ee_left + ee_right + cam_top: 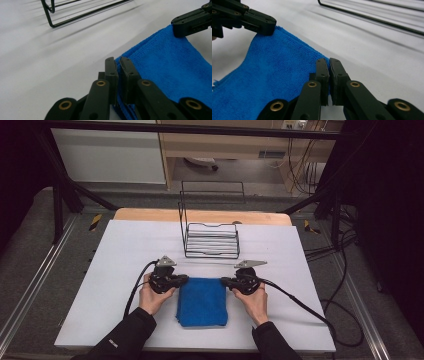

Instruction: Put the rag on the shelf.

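Two grippers (184, 280) (225, 281) – pinching blue cloth (202, 301).

The left tool (183, 279) and the right tool (225, 281) are being held low by hands entering from the bottom, jaws pointing inward toward each other and pinched nearly together, forearms being angled slightly inward.

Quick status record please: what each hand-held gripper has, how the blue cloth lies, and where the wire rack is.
left hand-held gripper: shut on the far left corner of the blue cloth
right hand-held gripper: shut on the far right corner of the blue cloth
cloth state: folded, flat on the white table, near edge toward the person
wire rack: upright beyond the cloth, apart from it, nothing in it
hands: one on each side of the cloth
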Tool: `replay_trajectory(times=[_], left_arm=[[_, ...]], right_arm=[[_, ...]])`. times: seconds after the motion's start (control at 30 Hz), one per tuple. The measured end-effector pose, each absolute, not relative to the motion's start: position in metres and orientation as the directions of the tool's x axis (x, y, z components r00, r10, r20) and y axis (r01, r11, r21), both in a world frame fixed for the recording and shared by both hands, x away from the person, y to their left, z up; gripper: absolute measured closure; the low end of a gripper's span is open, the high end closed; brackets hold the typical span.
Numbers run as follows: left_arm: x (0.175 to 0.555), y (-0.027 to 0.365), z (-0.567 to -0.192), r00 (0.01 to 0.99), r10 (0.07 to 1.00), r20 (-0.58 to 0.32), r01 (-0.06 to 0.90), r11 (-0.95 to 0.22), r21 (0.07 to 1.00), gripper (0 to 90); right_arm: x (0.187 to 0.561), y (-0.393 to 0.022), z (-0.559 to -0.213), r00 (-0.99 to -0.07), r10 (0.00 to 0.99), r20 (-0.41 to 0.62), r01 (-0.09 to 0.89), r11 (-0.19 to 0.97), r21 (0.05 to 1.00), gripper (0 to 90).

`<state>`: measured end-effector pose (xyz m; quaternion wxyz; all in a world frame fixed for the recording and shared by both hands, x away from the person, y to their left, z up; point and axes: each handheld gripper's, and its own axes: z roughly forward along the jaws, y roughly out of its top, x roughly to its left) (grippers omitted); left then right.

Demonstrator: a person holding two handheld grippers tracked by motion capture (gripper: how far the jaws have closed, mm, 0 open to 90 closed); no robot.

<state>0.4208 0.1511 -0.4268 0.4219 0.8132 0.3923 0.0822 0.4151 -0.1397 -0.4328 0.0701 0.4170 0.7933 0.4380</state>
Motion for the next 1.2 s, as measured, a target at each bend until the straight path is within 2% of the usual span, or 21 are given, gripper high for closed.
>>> replay_trajectory(times=[0.43, 1.2], left_arm=[[0.407, 0.154, -0.409, 0.686, 0.706, -0.178, 0.511, -0.292, 0.809, 84.7], [0.389, 0.156, -0.379, 0.688, 0.710, -0.149, 0.406, -0.207, 0.890, 84.8]], right_arm=[[0.407, -0.147, -0.413, -0.679, 0.689, 0.251, 0.529, 0.223, 0.818, 86.9], [0.393, -0.153, -0.382, -0.706, 0.685, 0.182, 0.391, 0.163, 0.906, 87.0]])
